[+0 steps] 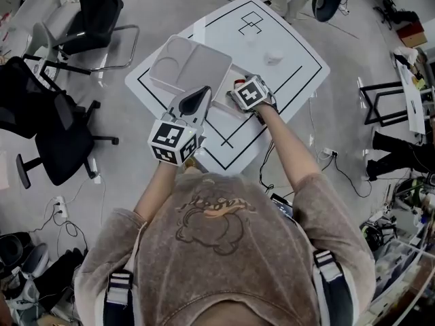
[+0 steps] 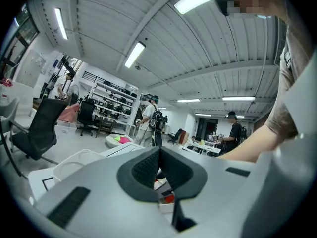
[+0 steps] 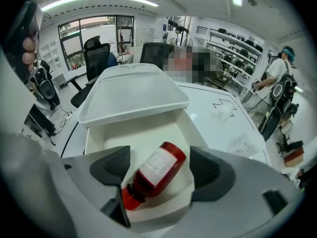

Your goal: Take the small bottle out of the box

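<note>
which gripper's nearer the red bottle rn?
Right. The right gripper has its open jaws on either side of the bottle, which lies in the box. The left gripper, jaws shut, sits off to the bottle's left.

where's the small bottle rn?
In the right gripper view the small bottle lies on its side in the open white box, between the right gripper's parted jaws, cap end nearest the camera.

Red bottle (image 3: pixel 157 172), white label (image 3: pixel 154 166), red cap (image 3: pixel 130 198); white box (image 3: pixel 133 128) and lid (image 3: pixel 131 90); white table (image 1: pixel 292 53) with black lines; black-and-white square markers on cubes (image 1: pixel 175 141); dark grey pads (image 3: pixel 111 165); grey floor (image 1: pixel 170 5); black chairs (image 1: pixel 51 141)
</note>
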The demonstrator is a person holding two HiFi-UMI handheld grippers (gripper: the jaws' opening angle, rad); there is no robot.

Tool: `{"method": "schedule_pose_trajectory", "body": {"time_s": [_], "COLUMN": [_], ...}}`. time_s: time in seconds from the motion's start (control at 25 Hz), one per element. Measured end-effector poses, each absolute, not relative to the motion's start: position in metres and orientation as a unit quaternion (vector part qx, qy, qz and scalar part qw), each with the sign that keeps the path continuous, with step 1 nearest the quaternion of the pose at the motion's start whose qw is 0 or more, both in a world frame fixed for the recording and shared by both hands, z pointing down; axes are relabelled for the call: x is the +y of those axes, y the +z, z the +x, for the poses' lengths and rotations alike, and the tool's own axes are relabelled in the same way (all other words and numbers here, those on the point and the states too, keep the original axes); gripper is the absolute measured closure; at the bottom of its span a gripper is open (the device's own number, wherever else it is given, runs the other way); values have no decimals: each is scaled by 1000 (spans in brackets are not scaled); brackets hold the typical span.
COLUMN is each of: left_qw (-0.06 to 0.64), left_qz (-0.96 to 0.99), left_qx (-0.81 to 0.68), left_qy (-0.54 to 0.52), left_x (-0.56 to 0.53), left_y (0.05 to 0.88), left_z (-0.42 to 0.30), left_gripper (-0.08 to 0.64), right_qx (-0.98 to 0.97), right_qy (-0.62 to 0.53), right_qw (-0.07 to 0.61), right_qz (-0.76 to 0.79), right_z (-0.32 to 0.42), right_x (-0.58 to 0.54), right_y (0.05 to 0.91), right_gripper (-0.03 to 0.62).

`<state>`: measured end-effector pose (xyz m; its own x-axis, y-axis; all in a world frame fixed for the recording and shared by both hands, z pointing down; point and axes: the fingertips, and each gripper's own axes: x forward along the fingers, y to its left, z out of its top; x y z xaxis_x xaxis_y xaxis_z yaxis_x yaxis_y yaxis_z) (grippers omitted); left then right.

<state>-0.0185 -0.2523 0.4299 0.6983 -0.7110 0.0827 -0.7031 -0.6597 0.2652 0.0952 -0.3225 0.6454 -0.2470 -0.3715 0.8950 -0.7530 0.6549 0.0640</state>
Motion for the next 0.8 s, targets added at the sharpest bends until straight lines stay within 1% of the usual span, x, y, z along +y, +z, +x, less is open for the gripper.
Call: {"method": "schedule_pose_trajectory", "body": {"time_s": [0.16,0.28,0.4,0.52,0.6,0.8], "left_qw": [141,141,142,145,146,151], "left_qz": [910,908,907,905,903,899], "left_qx": [-390,-393,-396,-400,-403,-411], "left_qy": [-15,-16,-17,-16,-16,-15], "left_x": [-254,-255,-257,-257,-257,-258], "left_y": [430,430,431,432,432,434], "left_z": [-19,-20,-23,-27,-28,-32], "left_gripper": [552,552,552,552,552,552], "right_qx": [-750,-739,-737,-729,-717,-721], "right_qy": [157,162,169,167,164,166], "right_qw": [532,548,556,576,590,587], "right_qz": [359,357,345,331,331,329], "right_z": [102,108,105,101,105,101], "right_x": [-332,-331,-330,-327,-325,-327], "right_y": [645,648,649,652,653,653], "right_gripper": [216,202,211,236,236,244]}}
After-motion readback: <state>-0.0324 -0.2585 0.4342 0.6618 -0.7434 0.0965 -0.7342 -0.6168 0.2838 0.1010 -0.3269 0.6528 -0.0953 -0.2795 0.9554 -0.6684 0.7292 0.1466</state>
